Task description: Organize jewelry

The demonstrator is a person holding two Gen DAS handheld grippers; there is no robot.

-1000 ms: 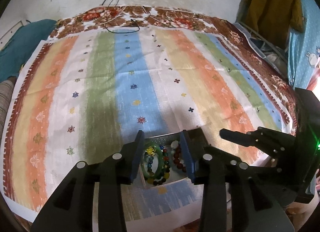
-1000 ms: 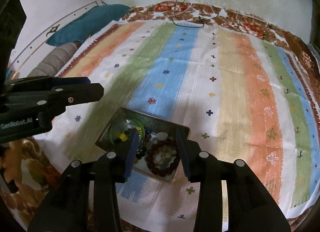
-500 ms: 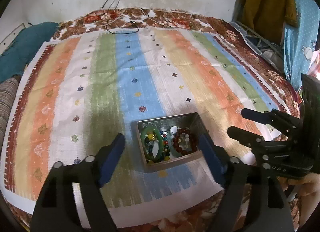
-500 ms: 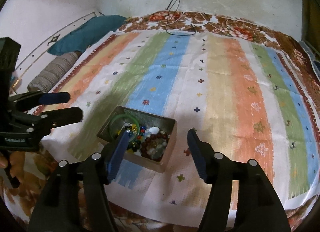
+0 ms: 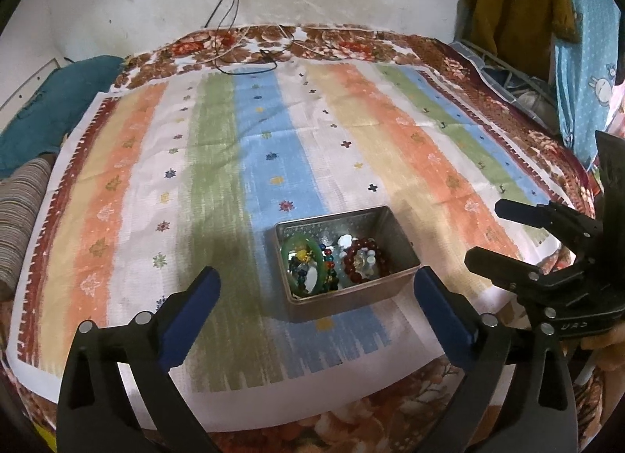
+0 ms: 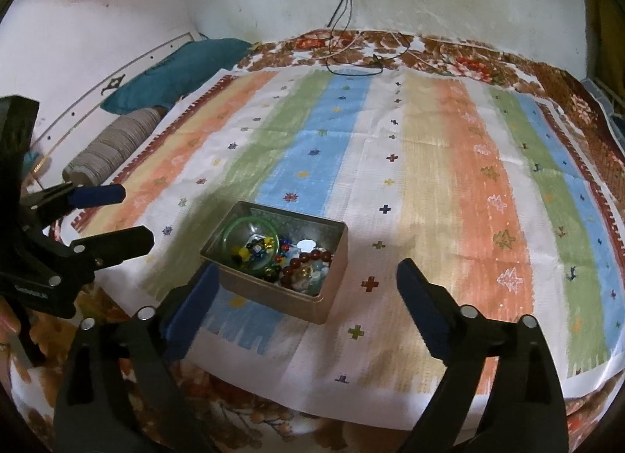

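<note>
Both the left gripper (image 5: 316,302) and right gripper (image 6: 306,289) hover with fingers spreading, empty, the metal jewelry tin (image 5: 394,292) at twelve o'clock on the striped bedspread (image 5: 218,163).

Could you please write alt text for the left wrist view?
A metal tin holding a green bangle, a dark red bead bracelet and loose beads sits on a striped cloth. The left tongs frame it from below, jaws opening, nothing gripped. The right tongs, also opening and empty, reach in from the right.
</note>
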